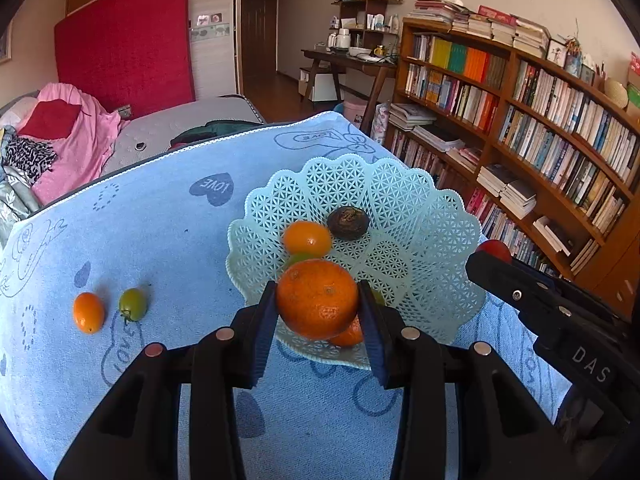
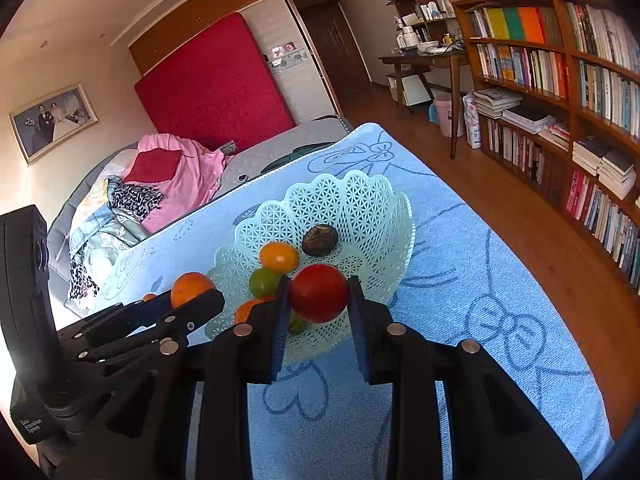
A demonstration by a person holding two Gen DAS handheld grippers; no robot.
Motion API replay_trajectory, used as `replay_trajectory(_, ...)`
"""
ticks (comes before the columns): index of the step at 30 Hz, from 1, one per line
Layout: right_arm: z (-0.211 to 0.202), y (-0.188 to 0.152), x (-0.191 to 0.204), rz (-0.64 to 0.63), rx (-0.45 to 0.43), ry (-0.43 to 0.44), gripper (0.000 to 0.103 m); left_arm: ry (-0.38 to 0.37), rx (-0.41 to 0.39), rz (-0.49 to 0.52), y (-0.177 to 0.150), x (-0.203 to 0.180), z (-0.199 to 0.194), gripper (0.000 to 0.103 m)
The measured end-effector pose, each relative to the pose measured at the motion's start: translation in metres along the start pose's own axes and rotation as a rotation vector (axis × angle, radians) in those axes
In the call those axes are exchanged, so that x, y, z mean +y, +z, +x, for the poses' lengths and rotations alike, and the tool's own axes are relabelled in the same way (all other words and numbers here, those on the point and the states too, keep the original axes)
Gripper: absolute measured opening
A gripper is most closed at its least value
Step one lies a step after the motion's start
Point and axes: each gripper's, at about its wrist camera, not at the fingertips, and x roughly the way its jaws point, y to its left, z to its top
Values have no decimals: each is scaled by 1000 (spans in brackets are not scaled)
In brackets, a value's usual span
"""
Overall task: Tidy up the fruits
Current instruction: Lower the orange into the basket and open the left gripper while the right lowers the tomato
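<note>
My left gripper (image 1: 318,300) is shut on an orange mandarin (image 1: 318,298) and holds it over the near rim of a pale green lattice basket (image 1: 400,200). My right gripper (image 2: 318,294) is shut on a red tomato (image 2: 319,292) above the same basket (image 2: 360,208). Inside the basket lie a small orange fruit (image 1: 307,238), a dark brown round fruit (image 1: 348,222), a green fruit (image 2: 263,282) and another orange one (image 1: 350,334), partly hidden. On the blue towel (image 1: 160,232) to the left rest a small orange fruit (image 1: 88,312) and a green tomato (image 1: 133,304).
The towel-covered table ends at a white-trimmed far edge (image 1: 180,150). A tall bookshelf (image 1: 520,120) stands on the right, a bed with pink bedding (image 1: 72,140) beyond on the left, and a wooden desk (image 1: 352,64) at the back. Wood floor (image 2: 500,220) runs right of the table.
</note>
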Motion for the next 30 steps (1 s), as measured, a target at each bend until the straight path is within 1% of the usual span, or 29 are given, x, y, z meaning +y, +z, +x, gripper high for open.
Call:
replay_trajectory(5,7,6,-15,23,1,-4,29,-8,17,19,5,-12,16,40)
replay_trajectory(12,15,15,-26,37,-6,-1,29,-13,30,53,15,-27,37,40)
replay_trajectory(18,21,22,-29,34,-8,-6,29,-19,40,57,20,-30,50,40)
replay_trajectory(26,27,25,-25,27,-6,-8,29,-26,46,48,21,-27,56,40)
replay_trajectory(27,28,25,-25,26,-5,-9,29,-25,49,43,21,-27,56,41)
replay_trajectory(28,29,26,-25,26,-4,-9,29,-26,49,35,21,-25,57,44)
replay_trajectory(29,30,26,-24,28,-3,-10,29,-19,41,28,21,-24,56,54)
replay_trajectory(30,30,27,-25,31,-3,-12,29,-6,29,26,21,-22,55,57)
